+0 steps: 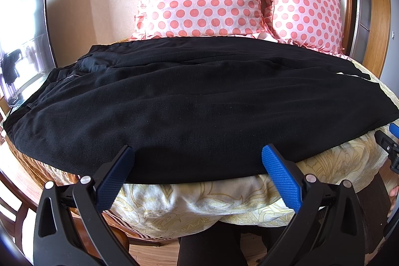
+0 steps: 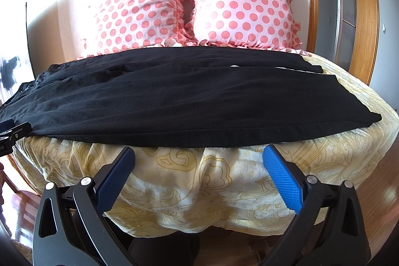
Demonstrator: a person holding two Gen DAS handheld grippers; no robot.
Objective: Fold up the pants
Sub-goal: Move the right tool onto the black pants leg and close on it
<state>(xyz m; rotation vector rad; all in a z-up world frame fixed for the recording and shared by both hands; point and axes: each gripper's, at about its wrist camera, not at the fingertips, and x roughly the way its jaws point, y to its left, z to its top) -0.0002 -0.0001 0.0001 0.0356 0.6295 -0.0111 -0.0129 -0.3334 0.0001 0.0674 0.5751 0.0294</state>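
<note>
Both hand-held grippers, left [image 1: 197, 153] and right [image 2: 199, 153], gaped open at the bed [image 2: 224, 178] edge; black pants [image 1: 189, 101] lay crosswise ahead, nearer the left.

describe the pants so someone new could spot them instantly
Start at the bed with the pale yellow patterned cover and two pink polka-dot pillows at its head. The black pants lie flat across the bed in front of the pillows, waist to the left, legs running right. They are the only dark, plain fabric there; everything around them is light and patterned.
</note>
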